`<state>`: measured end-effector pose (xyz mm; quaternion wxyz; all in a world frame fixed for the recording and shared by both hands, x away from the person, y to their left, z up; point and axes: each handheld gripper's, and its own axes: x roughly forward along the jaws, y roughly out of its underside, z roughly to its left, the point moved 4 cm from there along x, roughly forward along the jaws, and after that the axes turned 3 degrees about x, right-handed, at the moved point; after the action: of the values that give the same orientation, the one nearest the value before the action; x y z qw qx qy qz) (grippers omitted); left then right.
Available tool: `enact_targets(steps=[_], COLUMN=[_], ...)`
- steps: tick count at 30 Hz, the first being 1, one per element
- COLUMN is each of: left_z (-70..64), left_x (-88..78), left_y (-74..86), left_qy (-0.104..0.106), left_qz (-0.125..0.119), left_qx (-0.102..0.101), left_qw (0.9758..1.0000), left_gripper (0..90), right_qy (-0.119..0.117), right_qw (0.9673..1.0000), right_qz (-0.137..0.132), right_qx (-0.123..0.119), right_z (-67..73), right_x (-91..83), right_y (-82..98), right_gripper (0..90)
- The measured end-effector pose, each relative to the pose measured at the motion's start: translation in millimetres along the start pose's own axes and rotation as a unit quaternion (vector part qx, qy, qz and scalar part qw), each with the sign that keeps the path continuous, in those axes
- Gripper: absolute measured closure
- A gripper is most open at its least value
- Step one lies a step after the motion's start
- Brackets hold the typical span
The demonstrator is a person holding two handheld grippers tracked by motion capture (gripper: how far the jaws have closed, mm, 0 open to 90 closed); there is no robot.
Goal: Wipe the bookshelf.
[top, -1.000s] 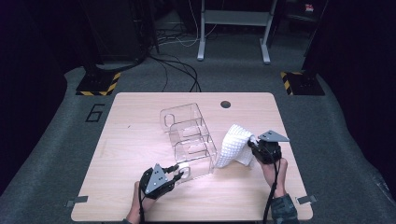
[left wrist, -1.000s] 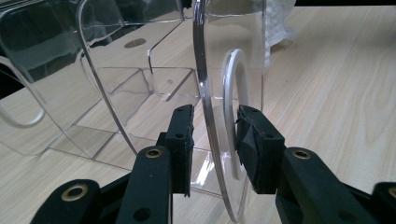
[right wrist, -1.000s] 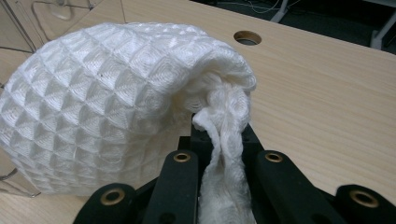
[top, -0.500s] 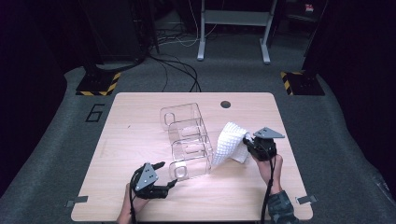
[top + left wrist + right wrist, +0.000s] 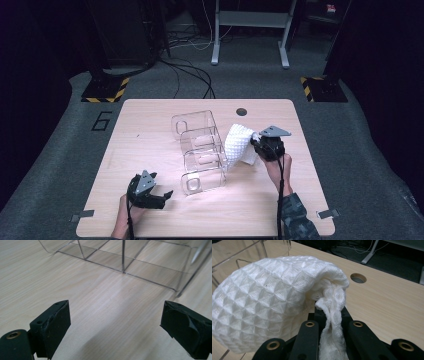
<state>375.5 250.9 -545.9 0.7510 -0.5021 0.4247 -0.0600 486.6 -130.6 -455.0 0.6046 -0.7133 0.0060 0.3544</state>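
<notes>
Right gripper [image 5: 256, 142] clamped on white waffle cloth [image 5: 239, 146] for lifting toward clear organizer [image 5: 200, 150]; left gripper [image 5: 162, 196] just opened wide, nothing between jaws.

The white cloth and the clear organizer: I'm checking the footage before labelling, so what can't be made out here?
- Right gripper view: the white cloth covers the right claw tips and most of the clear organizer.
- Left gripper view: the organizer's upper part is cut off by the top edge.
- High view: the cloth's weave is too small to read.
</notes>
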Motion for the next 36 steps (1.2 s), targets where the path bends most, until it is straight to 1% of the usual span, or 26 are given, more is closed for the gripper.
enact_targets(steps=[1,2,4,5,6,7,8,9,10,13,15,17,18,20,22,25,26,28,29,30,31,32,34,35,36], left_z=[0.3,0.8,1.1,0.3,1.1,2.5,2.4,3.4,3.4,4.1,4.1,4.3,4.7,4.6,4.4,5.4,5.4,5.8,5.9,5.8,5.8,5.8,6.0,6.0,6.3], left_x=[1.6,4.6,8.2,9.0,9.5,10.7,11.5,12.3,12.8,14.4,15.4,15.7,15.9,16.2,16.5,16.8,16.8,17.0,17.0,16.9,17.0,17.2,17.2,17.2,17.3], left_y=[0.4,1.2,1.3,1.0,0.7,0.5,0.7,0.7,0.7,0.9,1.0,1.2,1.1,1.0,1.2,1.2,1.2,1.2,1.2,1.2,1.3,1.3,1.3,1.4,1.5], left_qy=[0.0,-0.001,0.0,0.002,0.002,0.001,0.005,0.004,0.006,0.008,0.007,0.009,0.008,0.008,0.011,0.013,0.014,0.014,0.014,0.014,0.015,0.014,0.016,0.017,0.019], left_qz=[0.001,0.011,0.022,0.022,0.023,0.029,0.032,0.036,0.037,0.044,0.051,0.057,0.056,0.055,0.056,0.057,0.057,0.057,0.058,0.058,0.058,0.057,0.058,0.059,0.06], left_qx=[-0.002,0.0,0.006,0.003,0.005,0.004,0.001,0.001,-0.003,-0.006,-0.004,-0.001,-0.003,-0.006,-0.01,-0.01,-0.011,-0.011,-0.012,-0.012,-0.012,-0.013,-0.014,-0.016,-0.017], left_qw=[1.0,0.9999,0.9998,0.9997,0.9997,0.9996,0.9995,0.9993,0.9993,0.999,0.9987,0.9983,0.9984,0.9984,0.9983,0.9982,0.9982,0.9982,0.9981,0.9982,0.9981,0.9982,0.9981,0.998,0.9979], left_gripper=[9.2,9.2,9.2,9.1,9.2,9.3,9.1,9.1,9.0,8.9,8.9,9.0,9.0,9.1,9.1,9.1,9.1,9.1,9.1,9.1,9.1,9.1,9.1,9.1,9.1], right_qy=[0.0,-0.002,-0.005,-0.004,-0.005,-0.008,-0.007,-0.009,-0.008,-0.014,-0.019,-0.018,-0.022,-0.021,-0.025,-0.03,-0.032,-0.04,-0.046,-0.052,-0.059,-0.066,-0.075,-0.089,-0.092], right_qw=[1.0,1.0,1.0,0.9999,0.9999,0.9999,0.9998,0.9999,0.9998,0.9997,0.9995,0.9996,0.9994,0.9992,0.9993,0.9989,0.9989,0.9986,0.9983,0.9982,0.9977,0.9972,0.9967,0.9955,0.9952], right_qz=[-0.003,0.002,-0.003,-0.004,-0.006,-0.004,-0.005,-0.006,-0.007,-0.009,-0.014,-0.011,-0.014,-0.013,-0.015,-0.024,-0.023,-0.028,-0.031,-0.027,-0.032,-0.032,-0.031,-0.033,-0.034], right_qx=[-0.003,0.0,-0.006,-0.008,-0.014,-0.011,-0.017,-0.013,-0.017,-0.016,-0.02,-0.021,-0.022,-0.032,-0.025,-0.028,-0.024,-0.02,-0.016,-0.011,-0.006,-0.008,-0.002,-0.001,-0.002], right_z=[0.3,0.9,2.3,4.0,5.1,6.5,7.7,9.1,10.1,13.6,16.3,19.0,20.8,22.5,24.7,26.5,27.5,27.7,28.2,29.0,29.9,30.8,33.1,33.6,34.2], right_x=[3.2,5.0,11.8,14.6,17.7,19.8,23.7,25.8,29.4,38.6,44.7,50.7,54.8,60.9,66.4,73.7,77.2,82.1,85.6,87.7,89.7,91.0,91.5,91.0,90.4], right_y=[-2.6,-4.1,-10.2,-13.0,-15.6,-17.3,-20.5,-22.2,-25.6,-33.2,-38.6,-42.9,-46.0,-50.3,-54.1,-59.8,-62.0,-65.0,-66.4,-66.8,-67.1,-67.0,-66.2,-66.0,-65.9], right_gripper=[83.9,83.9,83.9,83.9,83.9,83.9,83.9,83.9,83.9,83.9,83.9,83.9,83.9,83.9,83.9,83.9,83.9,83.9,83.8,83.8,83.8,83.9,83.9,83.9,83.9])
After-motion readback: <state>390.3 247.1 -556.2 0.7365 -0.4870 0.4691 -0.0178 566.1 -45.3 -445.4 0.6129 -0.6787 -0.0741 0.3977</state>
